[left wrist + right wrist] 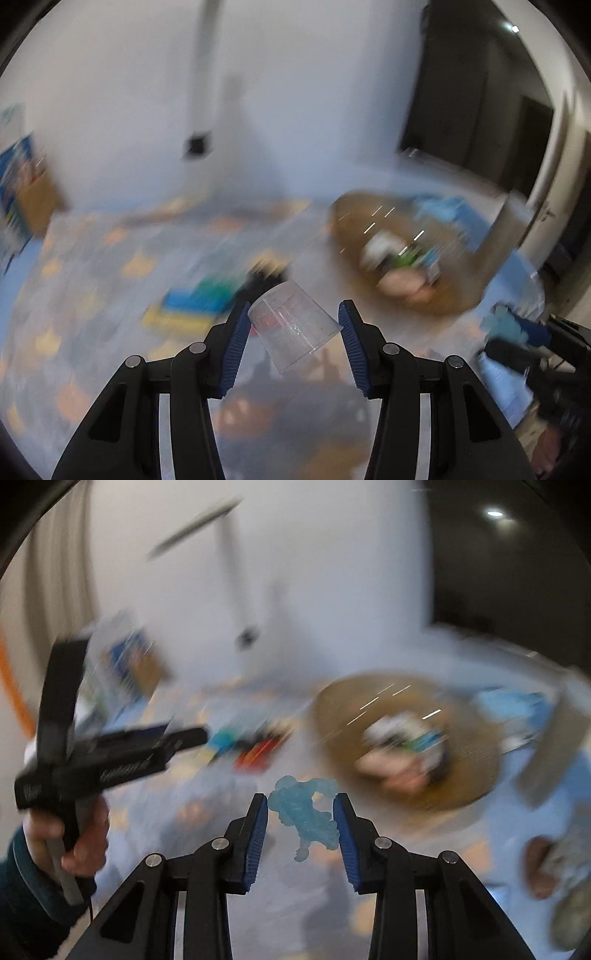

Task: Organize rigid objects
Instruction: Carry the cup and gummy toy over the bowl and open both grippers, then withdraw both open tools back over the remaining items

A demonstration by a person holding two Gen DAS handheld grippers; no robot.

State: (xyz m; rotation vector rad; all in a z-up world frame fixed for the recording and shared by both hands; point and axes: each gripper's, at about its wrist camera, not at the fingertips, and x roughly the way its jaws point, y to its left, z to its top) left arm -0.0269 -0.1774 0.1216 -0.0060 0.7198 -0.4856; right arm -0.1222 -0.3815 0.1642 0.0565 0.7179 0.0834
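Note:
A clear plastic measuring cup point(295, 328) hangs tilted between the blue pads of my left gripper point(294, 306), which is shut on it above the patterned cloth. My right gripper point(301, 797) is shut on a translucent blue toy figure point(306, 812), with both pads against its sides. Beyond and to the right of both grippers lies a round woven basket point(354, 206) point(332, 709) holding several blurred items. In the right wrist view a hand point(81, 842) holds the left gripper's black body point(110, 753) at the left. The background is motion-blurred in both views.
Blue, green and yellow flat items point(195, 306) and red-orange ones point(258, 757) lie on the cloth left of the basket. A blue and brown box point(22, 192) leans at the far left by the white wall. A dark doorway point(480, 110) opens at the right.

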